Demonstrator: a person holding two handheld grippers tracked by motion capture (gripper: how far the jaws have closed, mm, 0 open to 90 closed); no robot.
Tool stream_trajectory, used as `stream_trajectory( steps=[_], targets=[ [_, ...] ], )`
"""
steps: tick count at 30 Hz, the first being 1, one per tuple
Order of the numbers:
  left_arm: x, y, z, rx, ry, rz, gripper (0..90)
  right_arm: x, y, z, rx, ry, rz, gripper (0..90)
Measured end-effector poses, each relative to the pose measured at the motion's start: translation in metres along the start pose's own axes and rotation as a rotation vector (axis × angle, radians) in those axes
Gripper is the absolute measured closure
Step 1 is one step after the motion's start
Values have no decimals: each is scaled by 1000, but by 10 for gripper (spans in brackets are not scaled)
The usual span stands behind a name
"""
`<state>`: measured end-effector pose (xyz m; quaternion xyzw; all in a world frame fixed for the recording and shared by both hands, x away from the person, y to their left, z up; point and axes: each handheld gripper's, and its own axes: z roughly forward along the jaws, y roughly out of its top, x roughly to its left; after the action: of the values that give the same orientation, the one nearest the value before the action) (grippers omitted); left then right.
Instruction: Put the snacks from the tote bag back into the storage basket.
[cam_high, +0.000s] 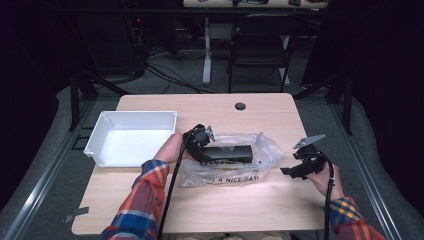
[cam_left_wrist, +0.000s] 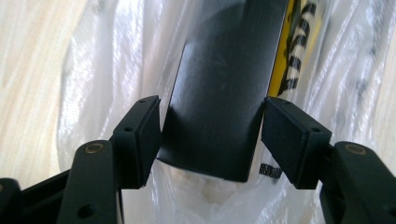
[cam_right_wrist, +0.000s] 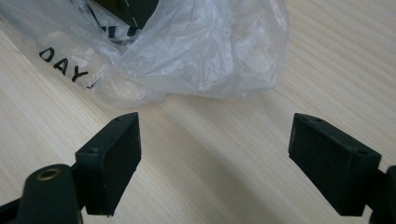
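A black box lies inside a clear plastic bag printed with black letters, at the middle of the wooden table. My left gripper reaches into the bag's left end. In the left gripper view, the box sits between the pads of the left gripper, which stand beside its sides with slim gaps. A yellow and black striped part shows beside the box. My right gripper rests low to the right of the bag. The right gripper is open, with bare table between its pads and the bag just ahead.
A white plastic bin stands at the table's left, close to the left hand. A round cable hole is near the far edge. Beyond the table stand a folding chair and a desk leg.
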<state>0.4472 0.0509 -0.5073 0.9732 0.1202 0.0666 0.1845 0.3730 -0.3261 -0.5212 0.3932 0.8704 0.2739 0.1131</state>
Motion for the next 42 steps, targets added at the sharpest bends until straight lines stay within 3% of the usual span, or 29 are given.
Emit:
stream_trajectory(
  steps=[2,11,16,21,25,31,36,42],
  targets=[
    [0,-1,4,27,9,-2,362,0,0,1,-4,-3,2,165],
    [-8,-12,0,-16,-14,1,407,1,0,2,-4,-3,6,171],
    [-11,-17,-5,30,-18,17,421,1,0,2,6,-8,3,174],
    [-15,-22,-10,67,-24,4,422,1,0,2,2,-11,4,174],
    [-13,-17,-8,68,-21,-10,413,2,0,2,7,-9,2,174],
    [-14,-4,-1,86,-8,1,400,2,1,1,3,-12,0,176],
    [-13,-1,0,71,-15,-3,383,2,0,1,3,-16,2,177],
    [-12,1,8,100,-37,-9,340,2,0,2,8,-9,0,177]
  ],
)
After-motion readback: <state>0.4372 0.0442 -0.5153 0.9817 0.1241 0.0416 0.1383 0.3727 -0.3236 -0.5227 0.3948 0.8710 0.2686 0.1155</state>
